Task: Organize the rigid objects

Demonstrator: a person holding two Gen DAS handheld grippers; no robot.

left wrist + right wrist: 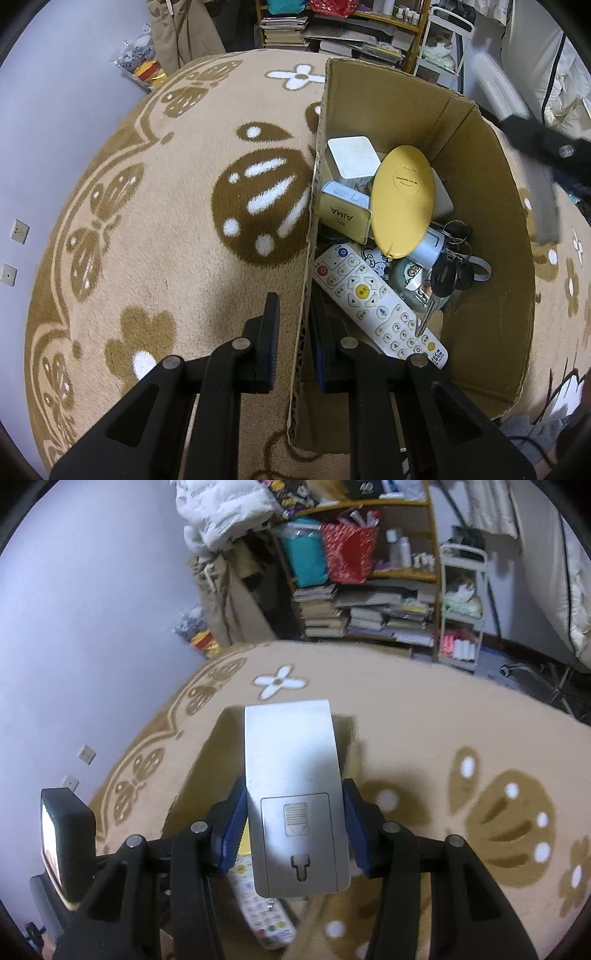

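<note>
A cardboard box [491,236] stands on a patterned tan rug. My left gripper [294,325] is shut on the box's near left wall [307,295], one finger outside, one inside. Inside lie a white remote [373,302], a yellow oval case [402,199], a yellow AIMA box [345,218], a white square device [352,157], keys [448,273] and a small round tin [410,275]. My right gripper [293,823] is shut on a grey-white remote [295,790], back side up, held above the box [199,775]. It shows blurred at the upper right of the left wrist view [498,88].
The tan rug [166,221] with brown flower and beetle patterns surrounds the box. Behind stand a crowded bookshelf [369,602], a white trolley [461,620] and bedding. A lilac wall with sockets [85,755] lies to the left.
</note>
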